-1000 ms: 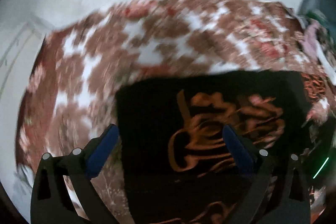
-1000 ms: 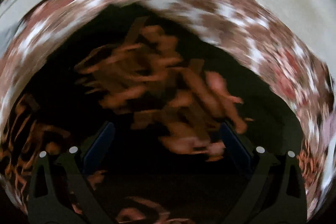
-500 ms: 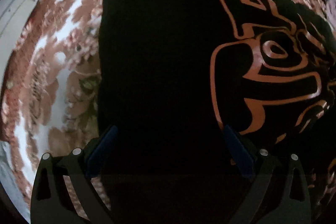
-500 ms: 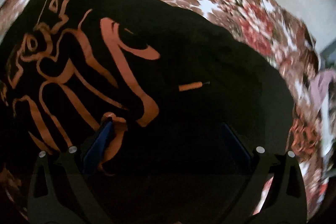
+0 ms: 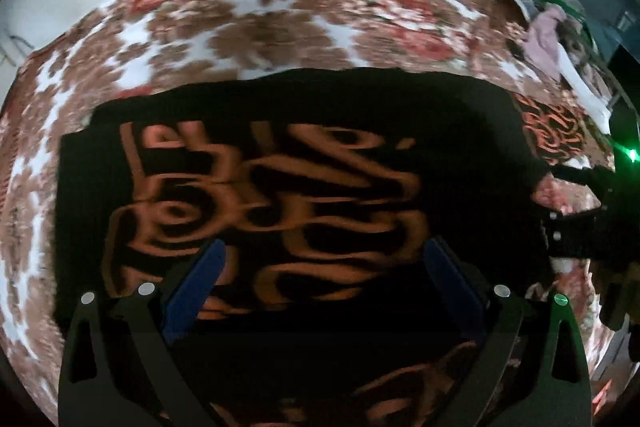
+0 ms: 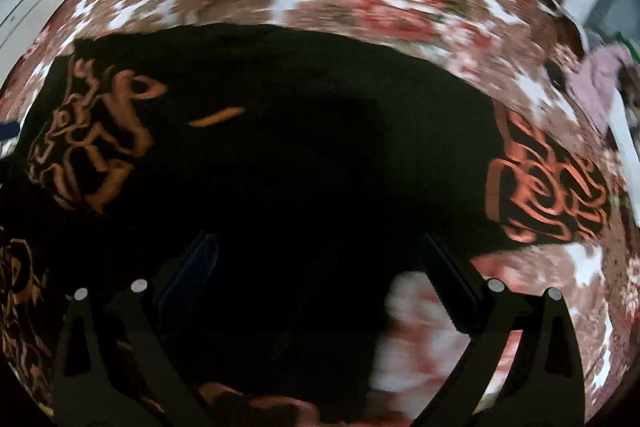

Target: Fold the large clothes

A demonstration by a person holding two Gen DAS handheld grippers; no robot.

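Black garment [image 5: 280,131] with orange print lies spread on the floral blanket [image 5: 248,27], nearest both grippers; left gripper [image 5: 320,267] and right gripper [image 6: 316,259] hang above it, jaws apart, empty; pink clothes [image 5: 544,35] heap at the blanket's far right corner

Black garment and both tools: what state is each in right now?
Black garment: lying spread on the floral blanket, orange print up, one printed sleeve out to the side.
Left tool: open, holding nothing.
Right tool: open, holding nothing.
Clothes pile: heaped at the blanket's edge.
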